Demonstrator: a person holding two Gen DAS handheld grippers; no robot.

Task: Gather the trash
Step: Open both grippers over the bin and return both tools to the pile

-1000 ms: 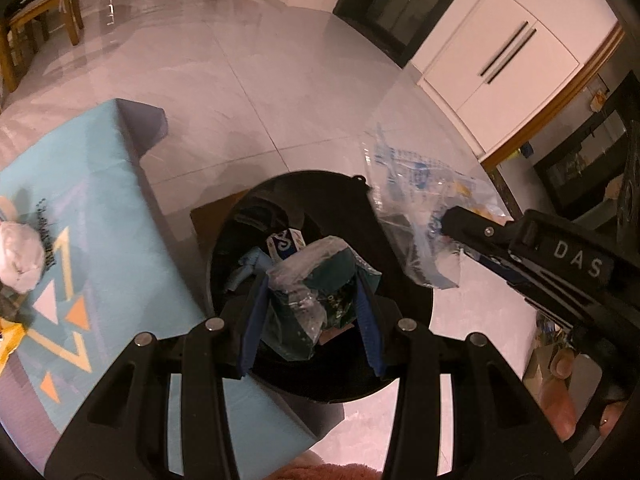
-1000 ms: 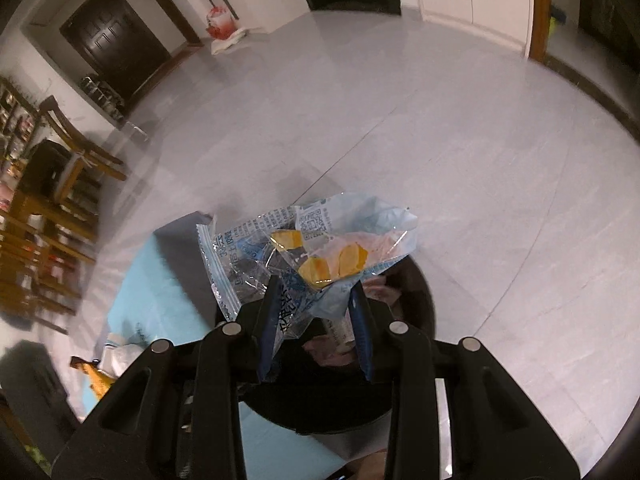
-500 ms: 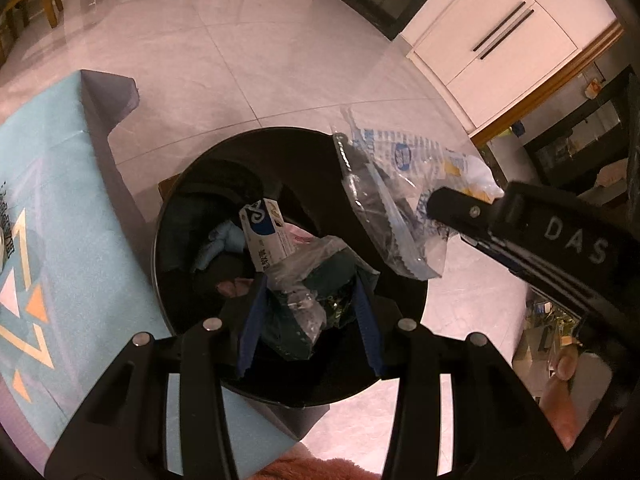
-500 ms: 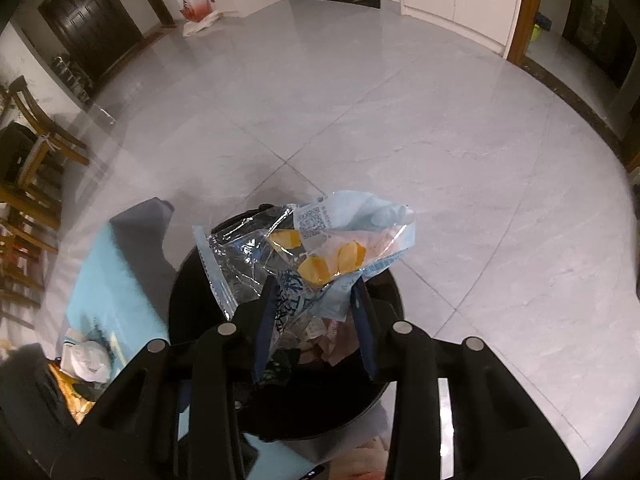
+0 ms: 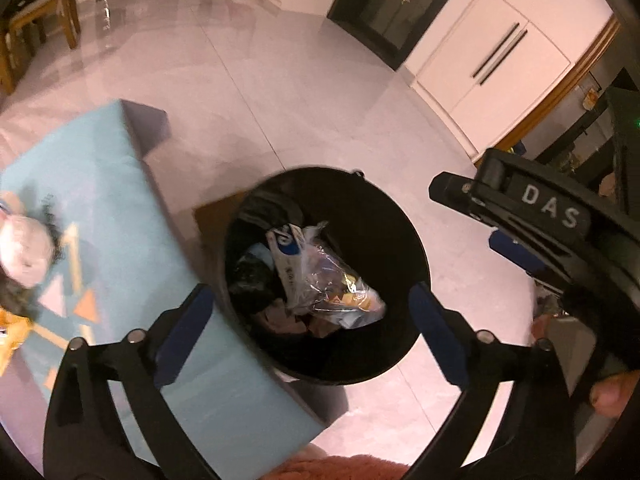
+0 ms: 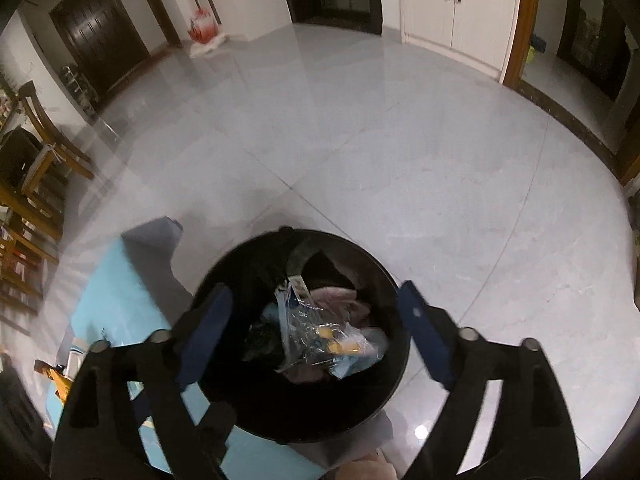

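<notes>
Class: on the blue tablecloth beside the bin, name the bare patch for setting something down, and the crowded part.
Bare: the tablecloth strip bordering the black bin, back to its far corner. Crowded: its left edge, around the white wad and orange wrapper.

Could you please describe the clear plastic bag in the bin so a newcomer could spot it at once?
Start at the round black plastic bin standing on the floor against the light blue table. On top of the rubbish inside lies the crumpled clear plastic bag; unlike the dark scraps around it, it is shiny, with blue print and yellow pieces inside.

Crumpled clear wrapper [image 5: 332, 280] inside black bin [image 5: 416, 248], apparently
</notes>
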